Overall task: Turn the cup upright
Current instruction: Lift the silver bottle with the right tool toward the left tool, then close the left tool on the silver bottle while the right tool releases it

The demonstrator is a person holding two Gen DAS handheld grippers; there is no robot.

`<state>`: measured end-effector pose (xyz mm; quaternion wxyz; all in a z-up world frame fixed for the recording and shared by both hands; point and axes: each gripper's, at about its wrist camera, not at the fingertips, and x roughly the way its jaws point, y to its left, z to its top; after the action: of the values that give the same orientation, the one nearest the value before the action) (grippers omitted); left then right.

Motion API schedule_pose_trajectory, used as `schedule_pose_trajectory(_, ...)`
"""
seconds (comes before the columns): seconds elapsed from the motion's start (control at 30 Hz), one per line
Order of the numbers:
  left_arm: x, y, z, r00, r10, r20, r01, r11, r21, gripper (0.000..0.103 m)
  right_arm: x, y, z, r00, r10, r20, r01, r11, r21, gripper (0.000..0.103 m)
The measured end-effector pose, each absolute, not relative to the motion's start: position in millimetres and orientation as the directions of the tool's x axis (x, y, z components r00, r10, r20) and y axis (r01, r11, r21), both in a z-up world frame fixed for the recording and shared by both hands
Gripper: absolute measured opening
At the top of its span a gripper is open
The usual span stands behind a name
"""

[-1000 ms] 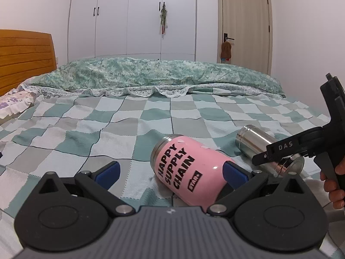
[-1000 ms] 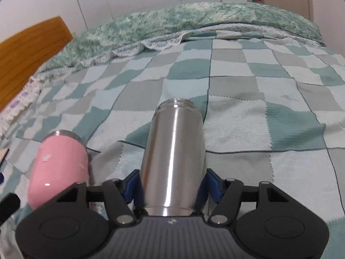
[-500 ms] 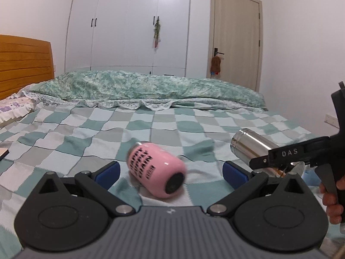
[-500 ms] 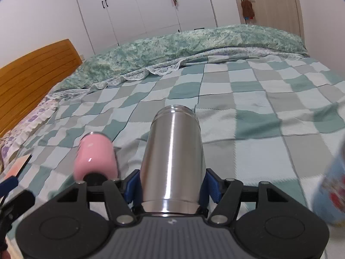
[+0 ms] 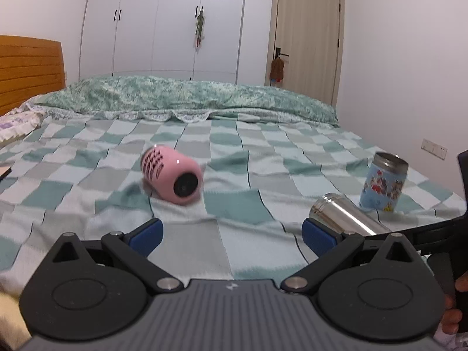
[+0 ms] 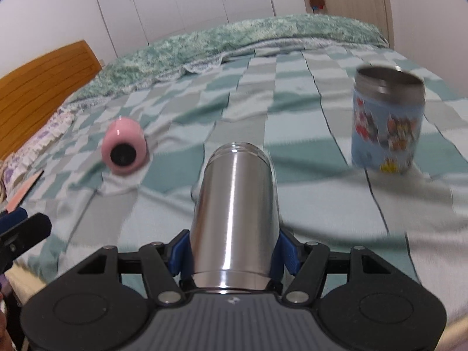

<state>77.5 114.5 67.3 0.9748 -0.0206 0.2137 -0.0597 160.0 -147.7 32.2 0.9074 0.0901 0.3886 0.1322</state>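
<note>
right hand-held gripper pinching steel cup near its base, raised over bed; left hand-held gripper spread, empty; to finish well, swing the rim upward and seat the base flat on flat quilt.

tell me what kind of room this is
A bedroom, most likely: the cups lie on a bed with a checked green blanket, a wooden headboard at its end, and white wardrobe doors behind.

The right gripper clamps a steel cup between its blue fingers — mouth pointing away. On the bed, a pink cup lies sideways; a blue cartoon cup stands upright.
</note>
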Motion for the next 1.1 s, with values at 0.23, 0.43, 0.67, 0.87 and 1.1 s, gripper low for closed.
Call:
schedule_pose_trajectory(0.23,54.4,107.4,57.2,0.894,-0.09,-0.438,0.067,0.995,-0.069,0.103,153.6,-147.2,20.9,0.656,0.326,-0.681,-0.181,0.943,0.278,0.063)
schedule_pose_trajectory(0.43,51.0,96.1,61.2,0.89,-0.088,-0.447,0.067,0.996,-0.063,0.103,145.4,-168.7,40.1,0.693,0.361,-0.625,-0.224,0.931,0.289,0.099)
schedule_pose_trajectory(0.67,68.0,60.2,66.0,0.869,-0.114,-0.481,0.098,0.994,-0.058,0.103,142.2,-241.9,65.2,0.794,0.347,-0.5,-0.263,0.936,0.232,0.103)
schedule_pose_trajectory(0.87,103.7,11.1,61.7,0.814,-0.141,-0.563,0.14,0.989,-0.045,0.103,158.5,-305.8,58.4,0.805,0.316,-0.502,-0.269,0.949,0.165,0.103)
schedule_pose_trajectory(1.1,148.8,-38.7,55.1,0.734,-0.139,-0.665,0.158,0.987,-0.031,0.103,174.0,-354.8,39.2,0.808,0.278,-0.519,-0.234,0.961,0.151,0.103)
